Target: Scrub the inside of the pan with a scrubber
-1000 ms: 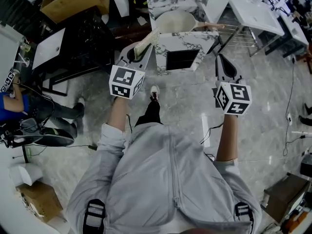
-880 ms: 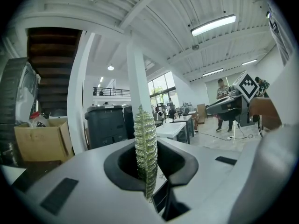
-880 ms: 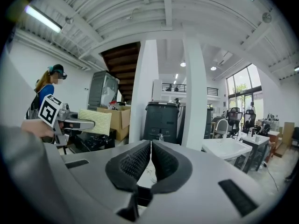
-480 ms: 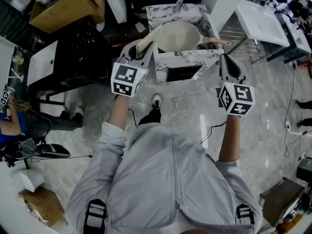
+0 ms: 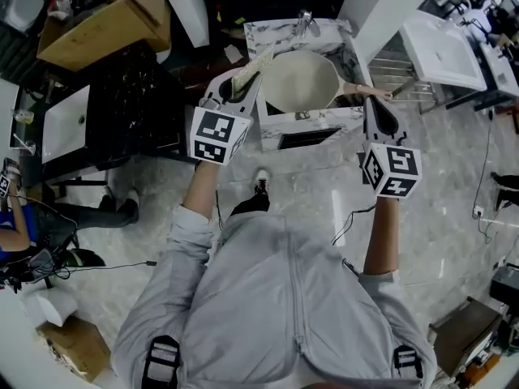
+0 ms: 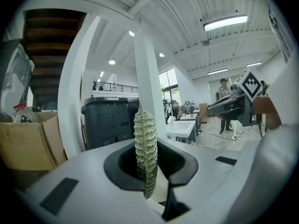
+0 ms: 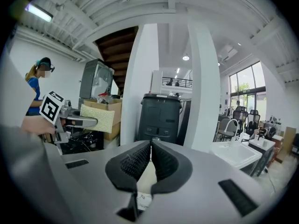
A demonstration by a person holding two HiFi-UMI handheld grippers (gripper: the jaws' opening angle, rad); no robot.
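Pan (image 5: pixel 298 83) is cream-white, round; left gripper (image 5: pixel 238 87) fingers pinch the scrubber (image 6: pixel 145 139), right gripper (image 7: pixel 150 158) fingers meet empty.

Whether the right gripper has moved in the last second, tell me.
Yes. The right gripper has advanced toward the marble counter, and its tip now reaches the pan's handle.

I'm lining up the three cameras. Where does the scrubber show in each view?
Head view: the scrubber is upper centre-left, held by the left gripper beside the pan.
Left gripper view: the scrubber stands centre, upright between the jaws.
Right gripper view: the scrubber is left of middle, seen flat-on.
Shared landmark: the cardboard box.
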